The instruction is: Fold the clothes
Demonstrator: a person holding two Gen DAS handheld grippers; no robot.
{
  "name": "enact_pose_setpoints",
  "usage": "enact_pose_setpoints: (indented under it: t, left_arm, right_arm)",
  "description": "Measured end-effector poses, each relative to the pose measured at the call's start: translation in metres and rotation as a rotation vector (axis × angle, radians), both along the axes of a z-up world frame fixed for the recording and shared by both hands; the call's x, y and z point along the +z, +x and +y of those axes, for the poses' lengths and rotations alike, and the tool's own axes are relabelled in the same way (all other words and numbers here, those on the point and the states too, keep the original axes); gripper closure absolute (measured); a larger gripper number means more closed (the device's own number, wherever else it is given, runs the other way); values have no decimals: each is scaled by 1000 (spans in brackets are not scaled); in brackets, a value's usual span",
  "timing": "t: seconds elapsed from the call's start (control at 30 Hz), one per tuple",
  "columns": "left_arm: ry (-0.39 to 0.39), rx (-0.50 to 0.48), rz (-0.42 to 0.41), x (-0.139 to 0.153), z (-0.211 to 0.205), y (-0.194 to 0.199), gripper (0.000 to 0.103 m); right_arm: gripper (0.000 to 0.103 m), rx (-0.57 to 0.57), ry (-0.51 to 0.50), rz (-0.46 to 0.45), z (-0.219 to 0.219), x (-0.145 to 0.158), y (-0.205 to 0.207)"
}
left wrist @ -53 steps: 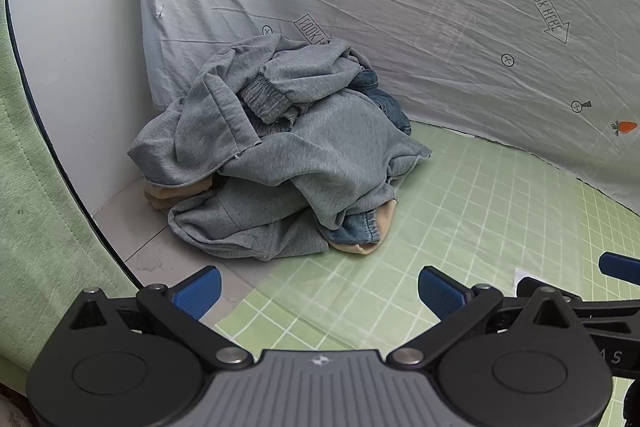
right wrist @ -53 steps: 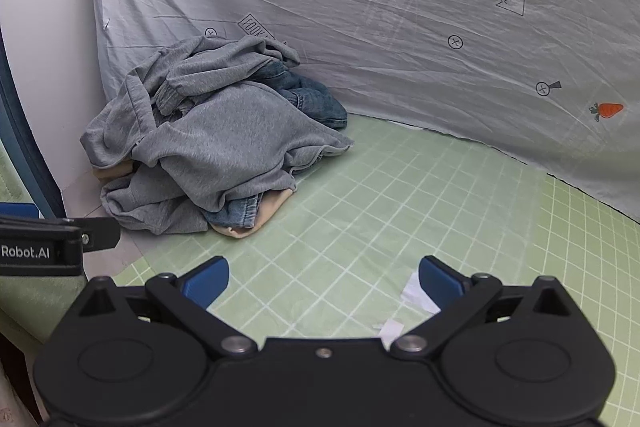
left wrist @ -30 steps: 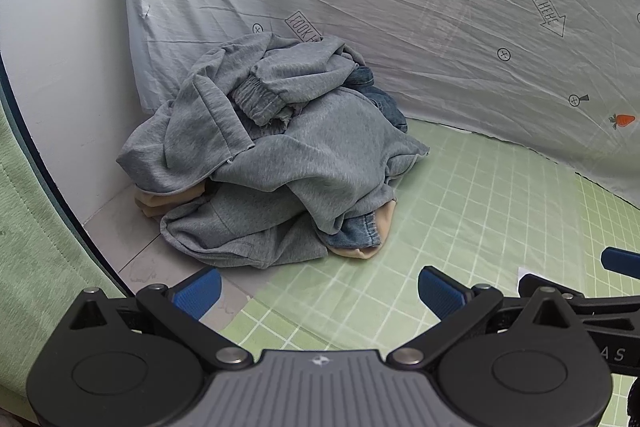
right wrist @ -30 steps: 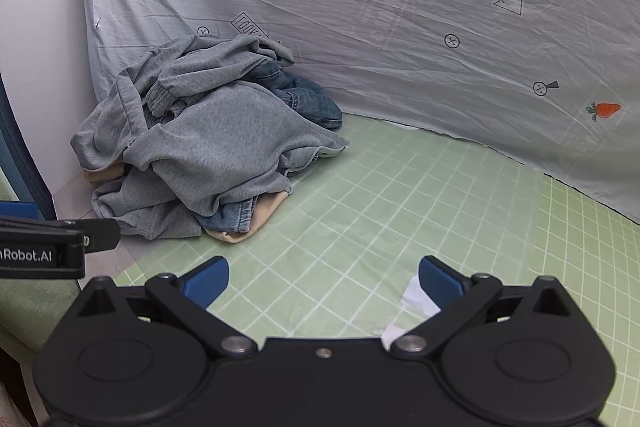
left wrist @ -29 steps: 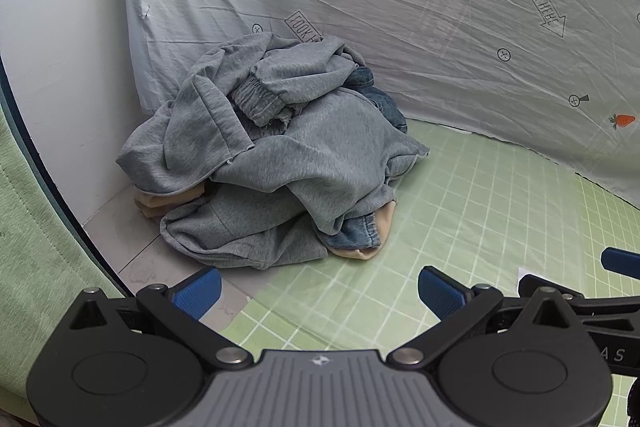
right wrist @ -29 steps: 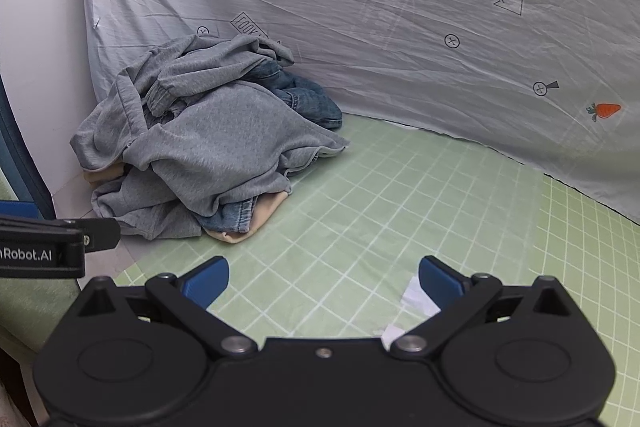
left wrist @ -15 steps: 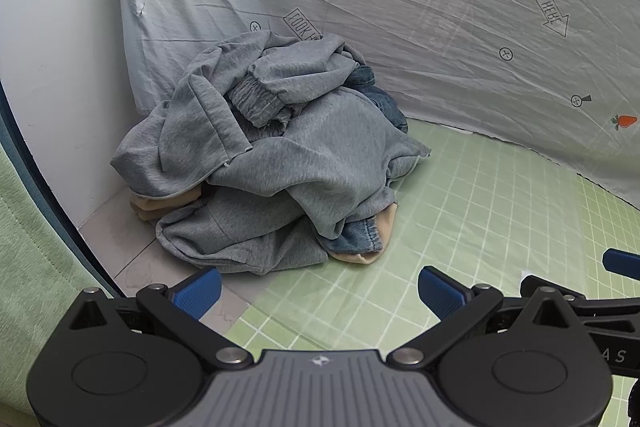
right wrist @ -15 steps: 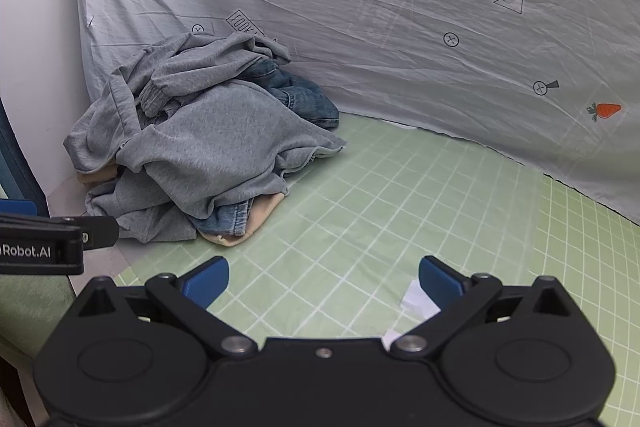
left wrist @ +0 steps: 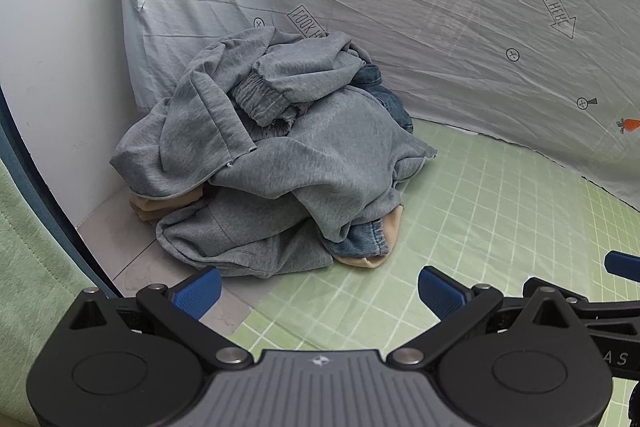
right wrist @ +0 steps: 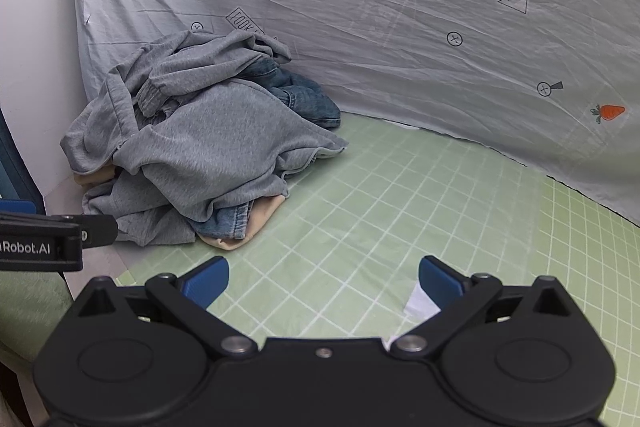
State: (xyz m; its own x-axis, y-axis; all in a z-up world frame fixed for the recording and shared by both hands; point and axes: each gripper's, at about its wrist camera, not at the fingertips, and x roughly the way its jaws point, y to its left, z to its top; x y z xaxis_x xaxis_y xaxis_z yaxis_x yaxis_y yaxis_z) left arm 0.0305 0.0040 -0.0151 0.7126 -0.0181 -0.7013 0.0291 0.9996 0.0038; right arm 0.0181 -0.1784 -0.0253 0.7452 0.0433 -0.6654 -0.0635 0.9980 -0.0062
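A heap of clothes (left wrist: pixel 280 155) lies in the far left corner: grey sweat garments on top, blue jeans (left wrist: pixel 360 247) and a beige piece (left wrist: pixel 384 239) beneath. It also shows in the right wrist view (right wrist: pixel 208 151). My left gripper (left wrist: pixel 318 291) is open and empty, just short of the heap's near edge. My right gripper (right wrist: pixel 324 281) is open and empty, to the right of the heap, over the green grid mat (right wrist: pixel 400 211). The left gripper's side shows at the left edge of the right wrist view (right wrist: pixel 52 239).
A grey sheet with carrots and arrows (left wrist: pixel 440 27) hangs behind the mat. A white wall (left wrist: pixel 52 47) closes the left side. A green blanket (left wrist: pixel 28 247) lies at the near left. White tape scraps (right wrist: pixel 418 301) lie on the mat by the right gripper.
Both grippers have drifted slightly left and a little closer to the heap. Both stay open and the clothes have not moved.
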Motion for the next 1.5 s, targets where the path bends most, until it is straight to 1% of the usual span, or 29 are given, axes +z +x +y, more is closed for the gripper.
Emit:
enact_pose_setpoints:
  t: [0.27,0.53,0.7,0.87,0.97,1.17,1.33,1.43,1.5]
  left_arm:
    - [-3,-11,14,-3,1,6,0]
    - [-17,-1,47,-9,6,18,0]
    - [-71,15,84,-12,12,32,0]
    - [-111,59,117,-14,23,60,0]
    - [-126,108,127,-14,35,82,0]
    - [-206,235,138,-13,72,135,0]
    - [-270,327,158,-12,102,176,0]
    - [-312,339,143,-6,112,197,0]
    - [-317,318,127,-4,113,214,0]
  right_arm:
    - [1,-7,-2,13,2,-2,4]
    - [1,-5,-10,26,6,-6,11]
    - [1,18,-29,33,10,-9,25]
    - [1,38,-56,36,14,-13,48]
    - [1,43,-53,36,17,-13,71]
    - [1,58,-16,29,23,-12,133]
    - [6,104,51,52,39,-13,198]
    - [7,154,107,57,53,-12,228]
    - [8,178,121,70,63,-15,246]
